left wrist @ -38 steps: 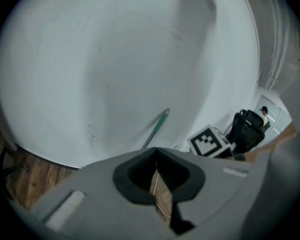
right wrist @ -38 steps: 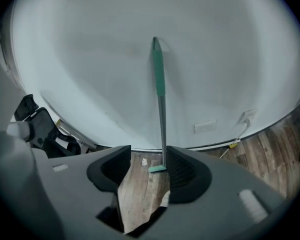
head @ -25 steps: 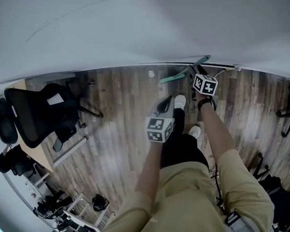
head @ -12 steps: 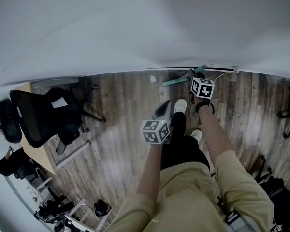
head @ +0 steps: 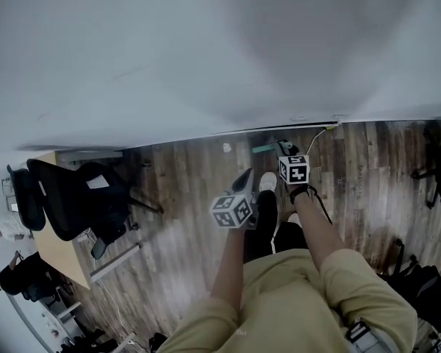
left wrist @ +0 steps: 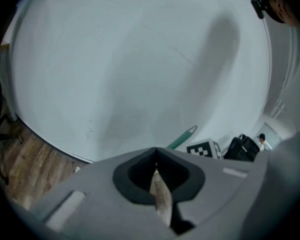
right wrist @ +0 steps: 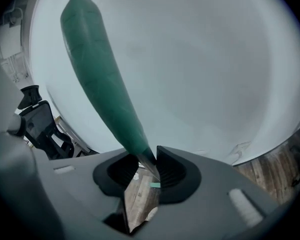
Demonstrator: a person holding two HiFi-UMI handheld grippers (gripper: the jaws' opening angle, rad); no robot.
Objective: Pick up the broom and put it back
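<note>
The broom has a green handle (right wrist: 100,84) that runs up from my right gripper (right wrist: 145,164) across the white wall. The handle's thin lower end sits between the jaws and presses against the right one while the jaws are opening slightly. In the head view only a short green piece of the broom (head: 264,148) shows, near the foot of the wall beside my right gripper (head: 285,151). My left gripper (head: 244,181) hangs over the floor to the left of it, holding nothing. Its jaws (left wrist: 156,160) meet at the tips. The broom's handle tip (left wrist: 184,137) shows beyond them.
A white wall (head: 206,50) fills the far side. A black office chair (head: 66,197) stands at a desk on the left. A cable (head: 320,134) runs along the skirting, and a small white scrap (head: 226,148) lies on the wooden floor (head: 184,197). Dark gear (head: 434,171) sits at the right edge.
Both grippers have risen, the right one lifting the broom handle with it. The head view has tilted up, so more wall and less floor show.
</note>
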